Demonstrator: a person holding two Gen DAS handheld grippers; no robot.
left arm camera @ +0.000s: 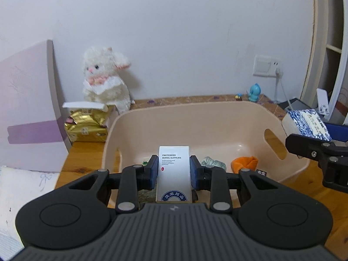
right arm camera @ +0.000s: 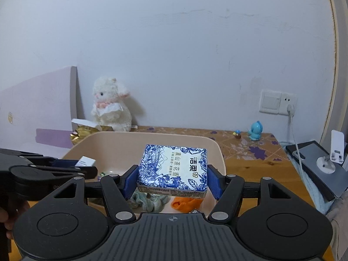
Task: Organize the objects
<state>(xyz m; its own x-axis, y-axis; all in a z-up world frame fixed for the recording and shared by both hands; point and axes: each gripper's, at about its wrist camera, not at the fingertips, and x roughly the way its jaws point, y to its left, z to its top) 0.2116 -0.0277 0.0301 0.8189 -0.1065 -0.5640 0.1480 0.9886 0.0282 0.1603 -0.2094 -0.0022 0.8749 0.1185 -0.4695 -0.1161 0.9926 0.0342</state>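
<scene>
Both are loaded over the beige plastic bin [left arm camera: 217,117], so here's what I'd worry about. The left hand-held gripper [left arm camera: 174,171] is pinching a tall white cardboard box with hotel-supplies print [left arm camera: 174,169] above the bin's near-left part; it's held by its narrow sides, so it could pivot or tip over on release. The right hand-held gripper [right arm camera: 173,181] is clamped on a blue-and-white floral tissue pack [right arm camera: 174,169] over the bin's near-right side. That pack is soft and could sag out, landing on the green knitted cloth [right arm camera: 150,202] and orange fabric piece [right arm camera: 184,203] inside. The two grippers are close, so they might bump.
</scene>
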